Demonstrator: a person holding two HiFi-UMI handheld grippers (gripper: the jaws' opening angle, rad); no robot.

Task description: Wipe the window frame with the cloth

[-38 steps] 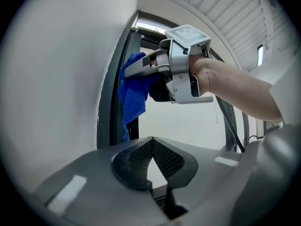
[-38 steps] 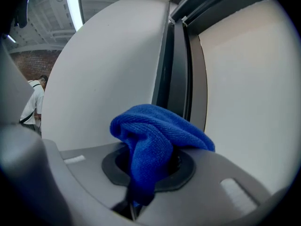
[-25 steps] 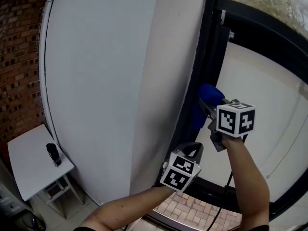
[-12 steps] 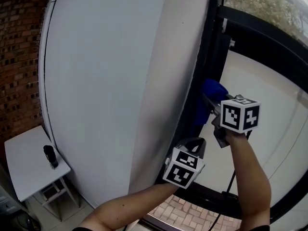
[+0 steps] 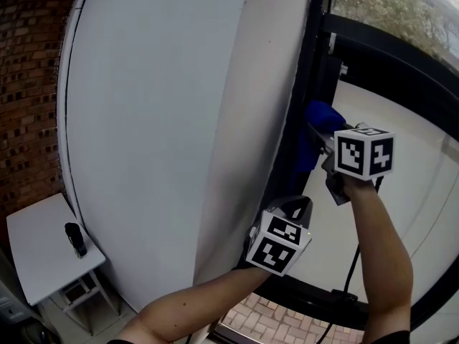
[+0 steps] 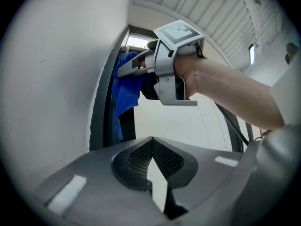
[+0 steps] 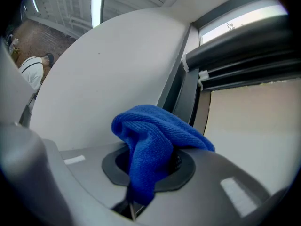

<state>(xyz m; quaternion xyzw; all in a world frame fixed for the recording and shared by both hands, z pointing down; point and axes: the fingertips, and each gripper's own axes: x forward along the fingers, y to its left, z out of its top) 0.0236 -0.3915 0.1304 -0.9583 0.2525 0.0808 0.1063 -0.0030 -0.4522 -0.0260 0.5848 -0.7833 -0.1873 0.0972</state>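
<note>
Blue cloth (image 5: 313, 136) is clamped in the right gripper (image 5: 323, 138), whose jaws close on a fold of it while the rest bulges out over the tips. The cloth lies against the black window frame (image 5: 301, 84), at about the middle of its visible height. From the jaws it hangs downward, so its long axis follows the frame. The frame is a narrow upright bar, a little tilted in the head view, and it runs from the bottom rail up out of the picture.

On the left of the frame a white wall (image 5: 158, 120) stands just beside it, with only a thin edge between. On the right a broad pale pane (image 5: 401, 142) gives wide room along the bar, above and below the cloth.

The left gripper (image 5: 295, 210) is lower, near the foot of the frame, apart from the cloth. Its jaws are together with nothing between them, and it points up toward the right gripper.

Far down on the left, a white desk (image 5: 36, 256) carries a small dark thing (image 5: 74, 239), beside a brick wall (image 5: 29, 84).
</note>
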